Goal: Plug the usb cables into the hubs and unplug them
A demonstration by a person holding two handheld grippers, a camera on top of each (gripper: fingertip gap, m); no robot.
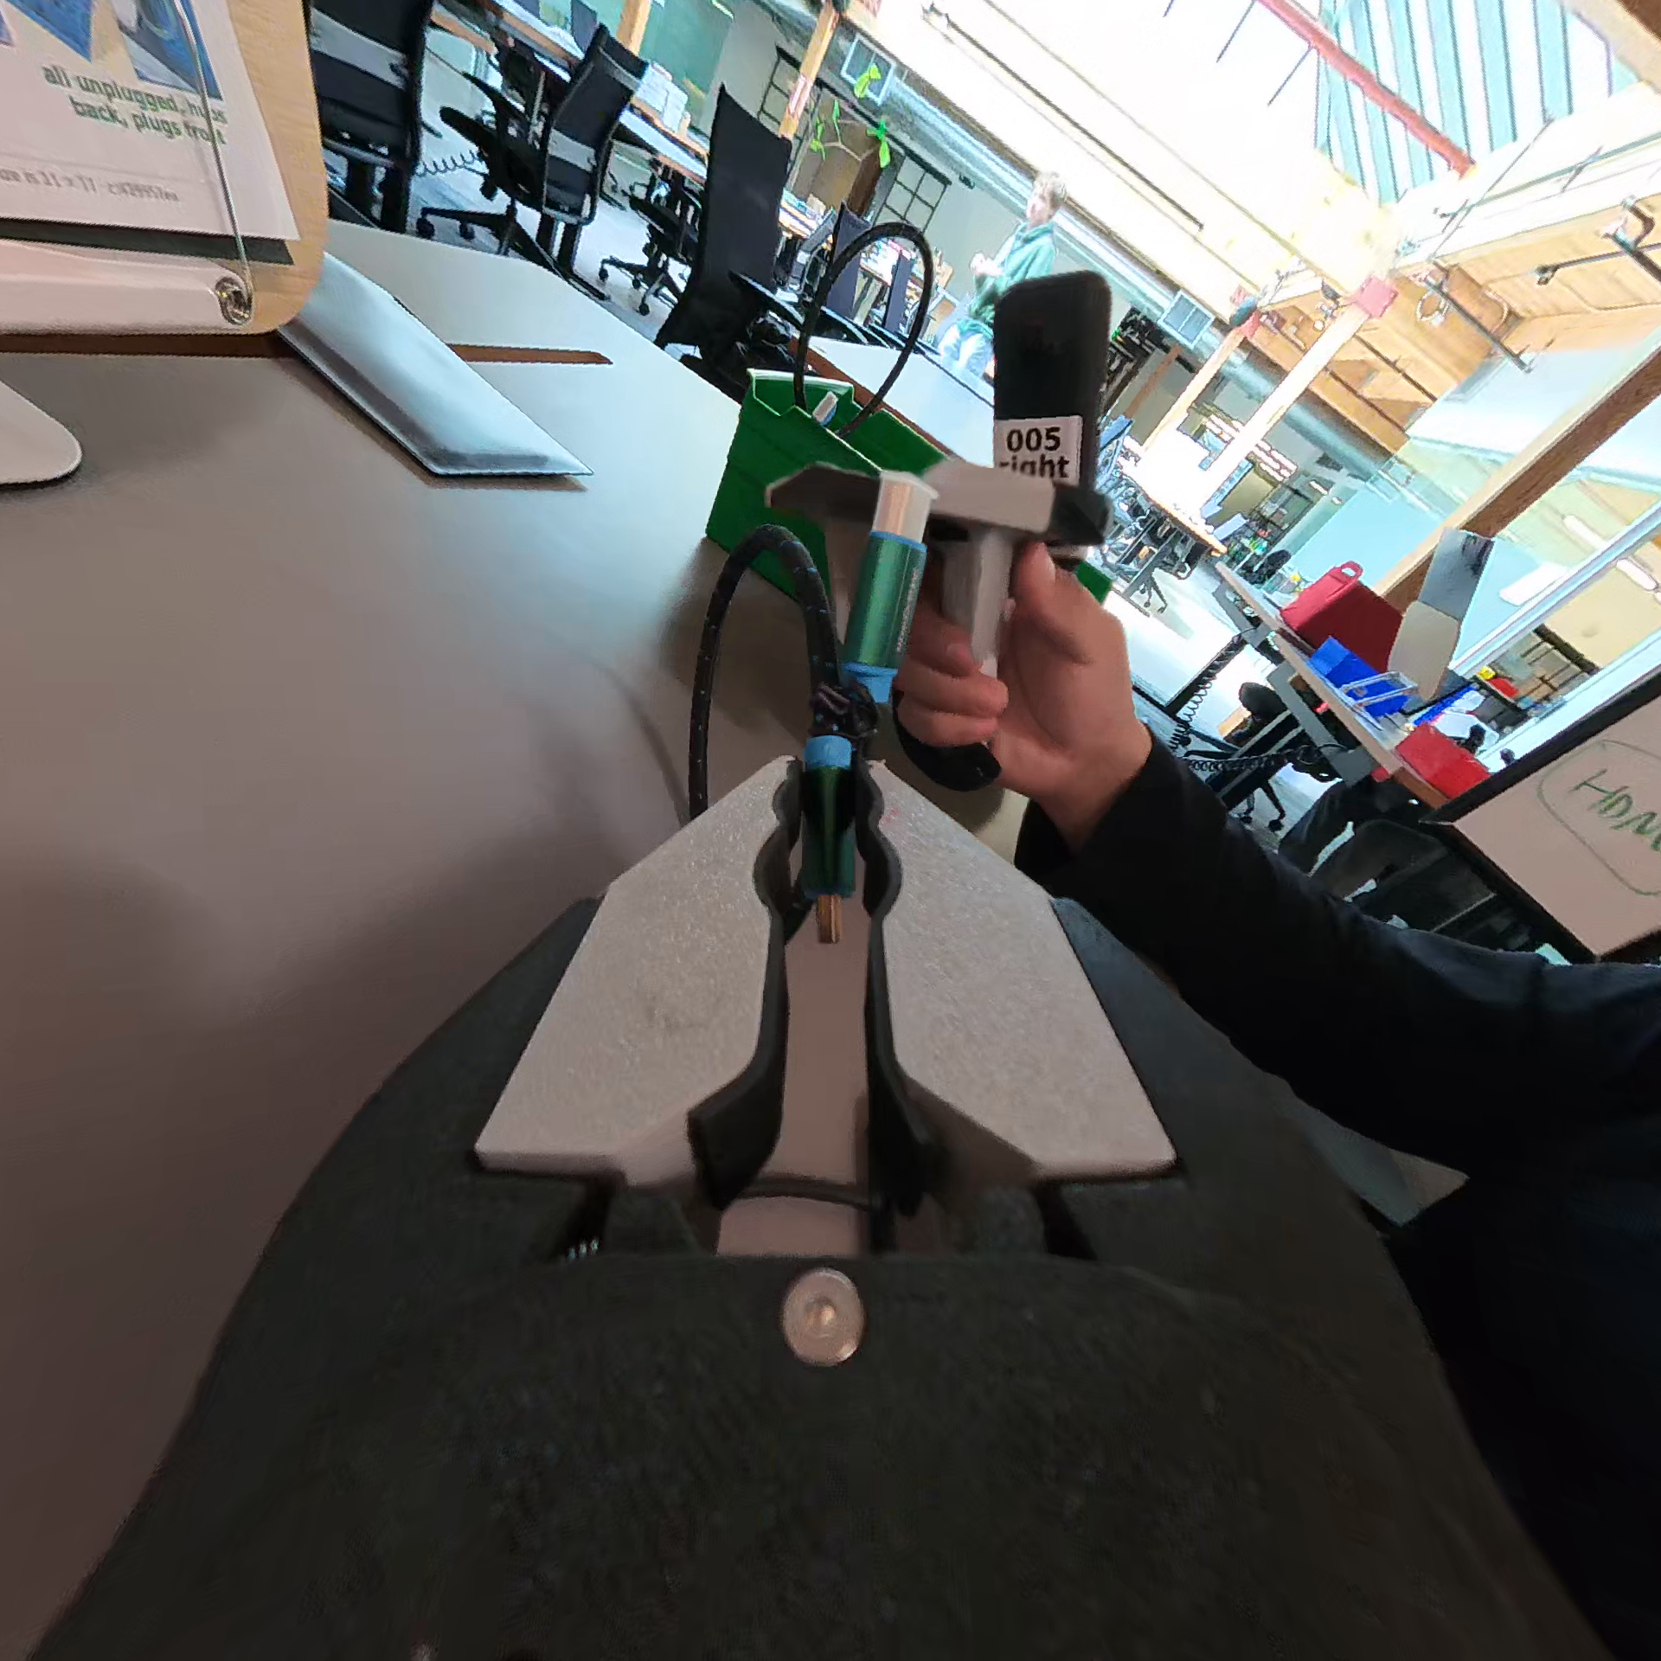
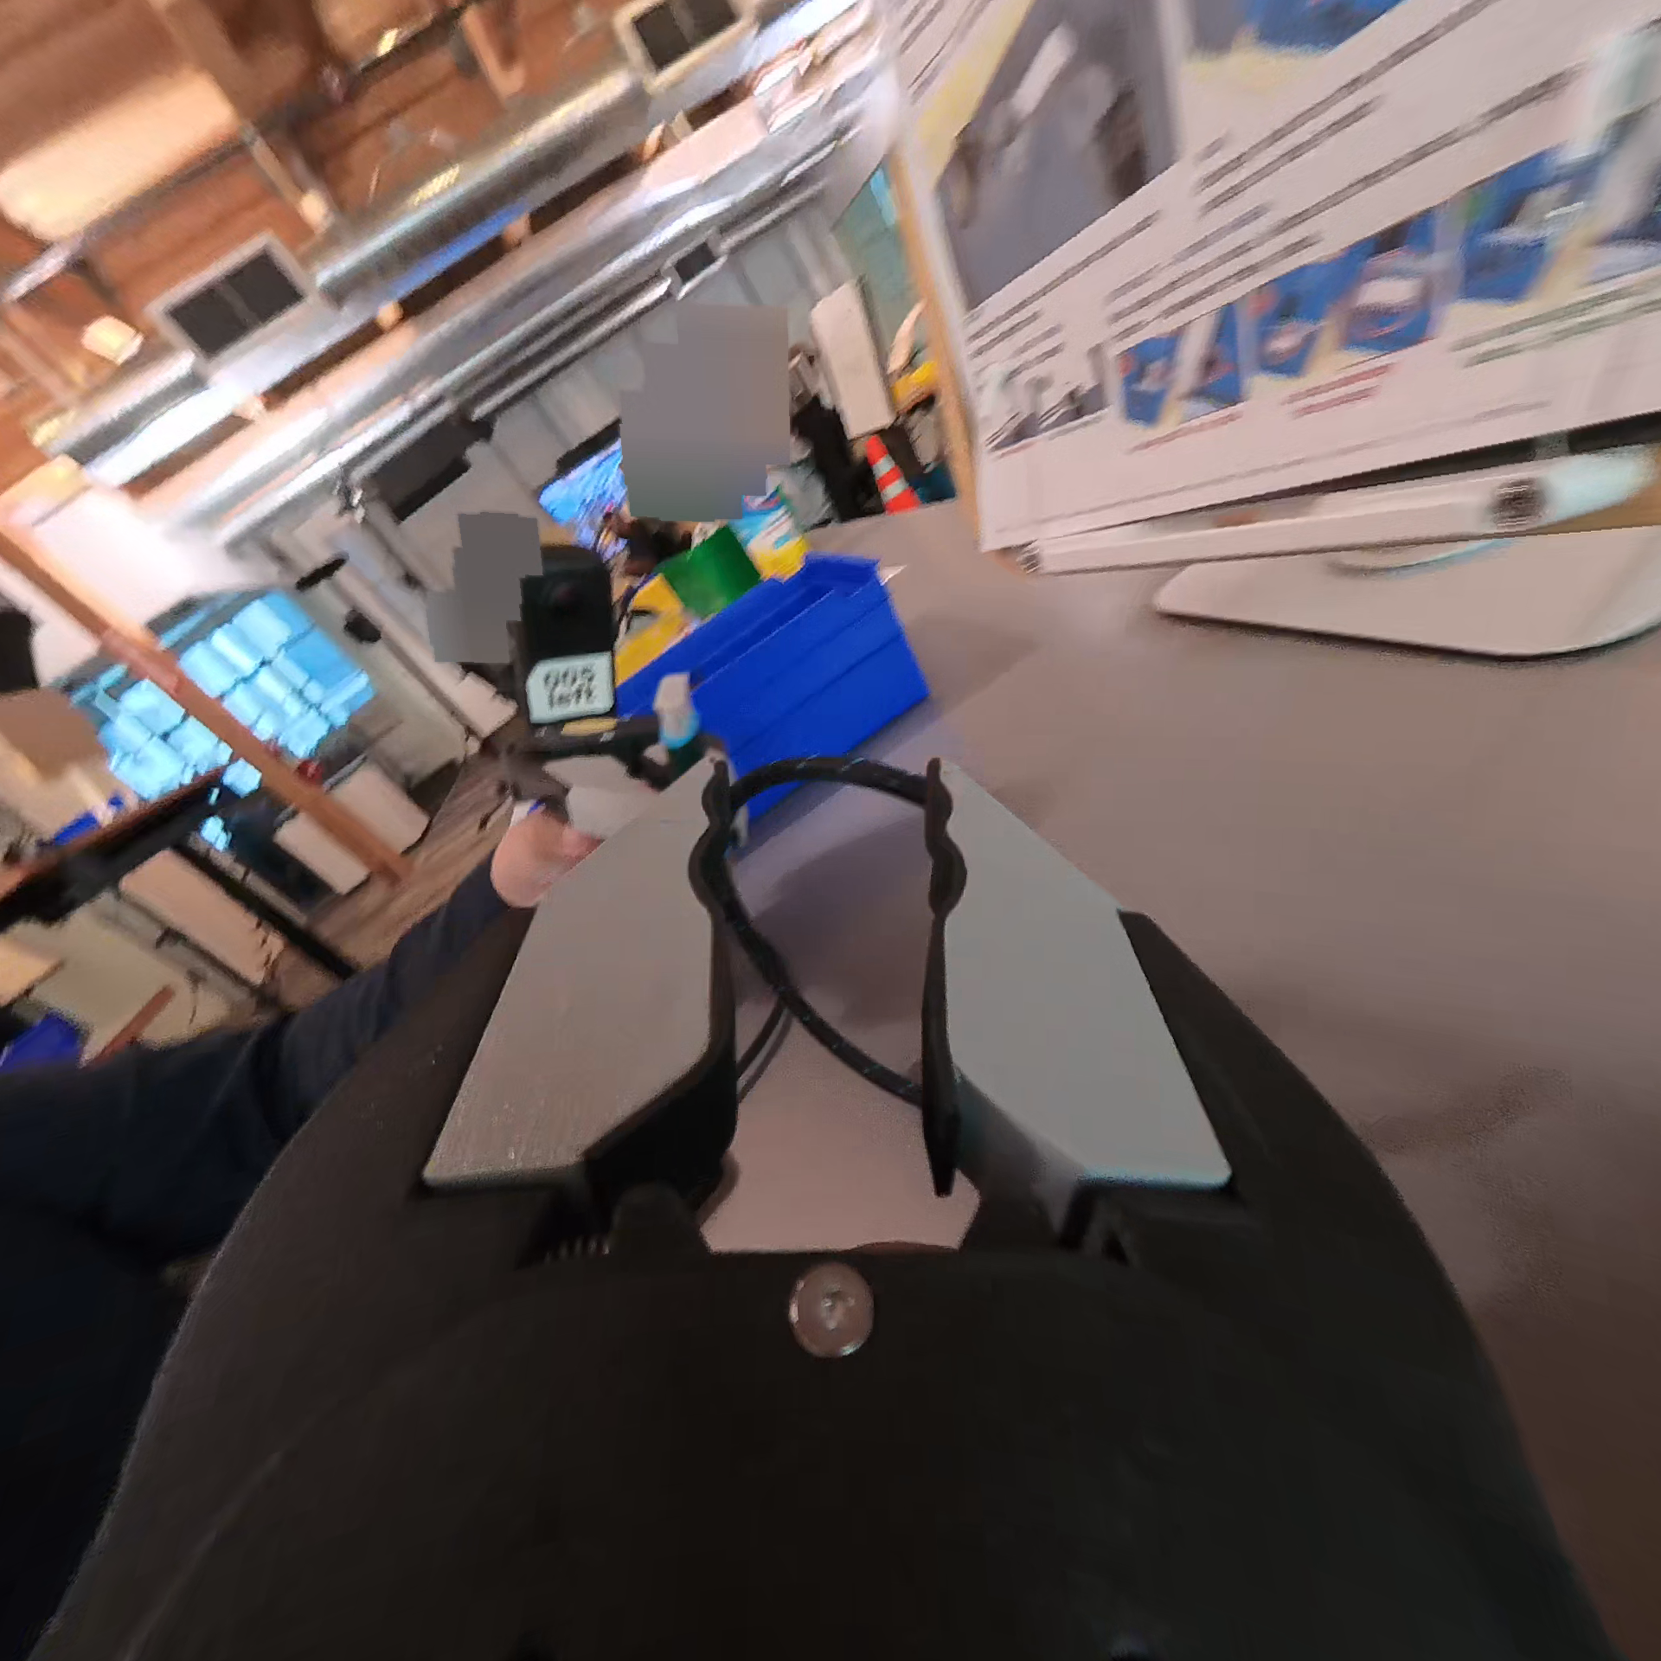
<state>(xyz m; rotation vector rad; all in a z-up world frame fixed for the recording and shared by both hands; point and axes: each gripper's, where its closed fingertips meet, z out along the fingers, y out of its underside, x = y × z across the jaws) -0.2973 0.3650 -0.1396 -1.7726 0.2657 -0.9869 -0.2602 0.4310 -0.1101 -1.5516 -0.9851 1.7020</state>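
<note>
Left tool (image 1: 822, 791): fingers drawn together and clamped on a small green metal cable connector with blue tape bands (image 1: 825, 840), gold pin end pointing back toward the camera. A black braided cable (image 1: 719, 647) looped up from this connector to a second, larger green metal cylindrical plug with a silver tip (image 1: 885, 589).

Right tool (image 2: 827, 791): in its own view the fingers stood apart, with the black cable loop crossing the gap between them; nothing visibly pinched there. In the left wrist view the silver tip of the larger plug sat between the right tool's grey fingers (image 1: 984, 499); whether they touched it could not be told. A hand (image 1: 1025, 683) in a dark sleeve held that tool's grip.

Both tools were raised above the grey tabletop (image 1: 315, 719). A green plastic bin (image 1: 773, 476) stood behind the plug, and a blue plastic bin (image 2: 791, 647) lay ahead of the right tool. White monitor base (image 2: 1402, 602) to the right; view blurred.
</note>
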